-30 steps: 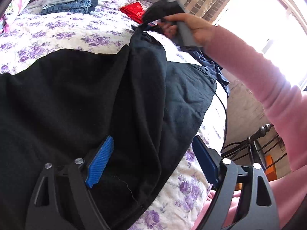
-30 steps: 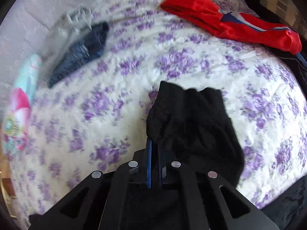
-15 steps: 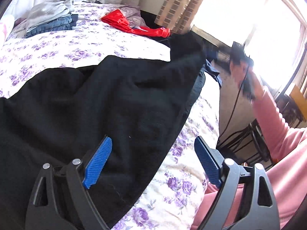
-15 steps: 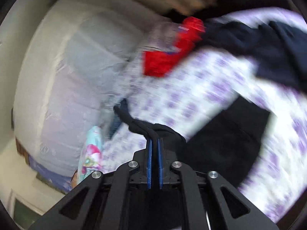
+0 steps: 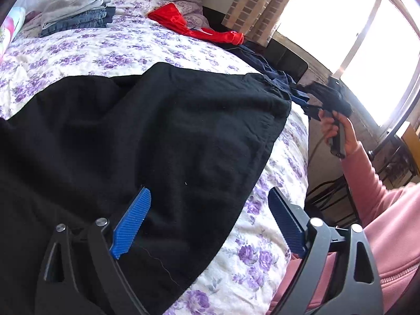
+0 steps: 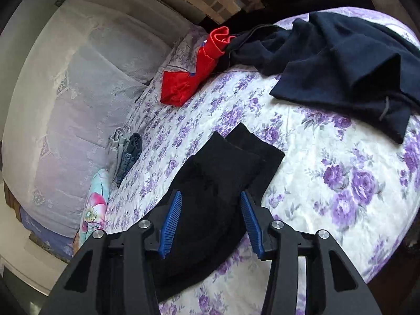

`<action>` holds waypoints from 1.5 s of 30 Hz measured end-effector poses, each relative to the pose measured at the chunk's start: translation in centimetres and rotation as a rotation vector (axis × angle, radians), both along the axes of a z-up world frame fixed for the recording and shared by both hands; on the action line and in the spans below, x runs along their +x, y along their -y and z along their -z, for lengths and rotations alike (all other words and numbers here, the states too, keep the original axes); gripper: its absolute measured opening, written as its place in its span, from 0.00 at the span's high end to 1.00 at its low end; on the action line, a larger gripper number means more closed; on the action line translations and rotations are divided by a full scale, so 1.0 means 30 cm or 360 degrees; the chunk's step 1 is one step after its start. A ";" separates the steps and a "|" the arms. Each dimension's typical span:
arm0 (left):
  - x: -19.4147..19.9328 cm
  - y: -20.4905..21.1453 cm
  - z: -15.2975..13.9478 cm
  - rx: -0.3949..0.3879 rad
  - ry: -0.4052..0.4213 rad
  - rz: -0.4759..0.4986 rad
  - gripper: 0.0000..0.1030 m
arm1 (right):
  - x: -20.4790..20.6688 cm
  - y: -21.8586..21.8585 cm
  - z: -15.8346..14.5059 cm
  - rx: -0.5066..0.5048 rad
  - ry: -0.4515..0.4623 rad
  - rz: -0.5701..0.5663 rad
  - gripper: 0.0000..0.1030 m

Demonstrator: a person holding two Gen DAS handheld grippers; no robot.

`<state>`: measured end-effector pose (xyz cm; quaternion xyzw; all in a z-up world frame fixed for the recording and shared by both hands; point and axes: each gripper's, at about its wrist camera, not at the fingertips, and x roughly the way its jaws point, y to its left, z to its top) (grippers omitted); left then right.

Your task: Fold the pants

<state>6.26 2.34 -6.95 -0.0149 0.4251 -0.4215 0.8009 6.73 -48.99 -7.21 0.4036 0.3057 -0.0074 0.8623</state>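
Black pants [image 5: 147, 141] lie spread across the floral bed, and in the right wrist view their leg ends [image 6: 223, 173] lie one over the other. My left gripper [image 5: 210, 207] is open over the near edge of the pants, its left pad above the black cloth. My right gripper [image 6: 210, 210] is open and empty just above the leg ends. It also shows in the left wrist view [image 5: 328, 97], held off the bed's right edge.
Red pants [image 6: 194, 76] and a dark navy garment [image 6: 341, 60] lie at the far side of the bed [image 6: 328, 183]. A folded stack of grey and denim clothes [image 5: 76, 15] sits near the pillows. A window and metal bed frame [image 5: 393, 155] are on the right.
My right gripper carried the pant legs out to the right, laid them on the bed and opened, letting go. The left gripper stayed open and barely moved.
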 end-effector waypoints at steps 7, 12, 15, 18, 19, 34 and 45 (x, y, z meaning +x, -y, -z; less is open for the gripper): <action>-0.008 0.004 -0.003 0.0035 0.0016 -0.0034 0.13 | 0.010 -0.035 -0.146 -0.0403 0.0103 -0.0018 0.91; -0.033 -0.001 -0.045 -0.0128 -0.0036 -0.0007 0.13 | -0.082 -0.020 -0.216 -0.0506 0.0183 0.0099 0.91; -0.061 0.013 -0.043 -0.0120 -0.0006 0.0040 0.13 | -0.071 0.016 -0.081 -0.0514 -0.0042 0.0117 0.91; -0.053 0.037 -0.011 -0.0034 -0.0062 0.0040 0.13 | -0.067 0.044 0.015 -0.0448 -0.0136 0.0113 0.84; -0.051 0.040 -0.007 -0.0020 -0.0073 0.0039 0.13 | -0.079 0.046 0.001 -0.0439 -0.0140 0.0127 0.78; -0.087 -0.028 0.004 0.0223 0.0027 -0.0127 0.11 | 0.071 -0.819 -0.035 -0.1049 -0.0074 -0.1209 0.42; -0.096 -0.293 -0.159 0.0230 0.0391 -0.0402 0.05 | 0.322 -1.108 -0.320 -0.0809 0.0283 -0.1708 0.39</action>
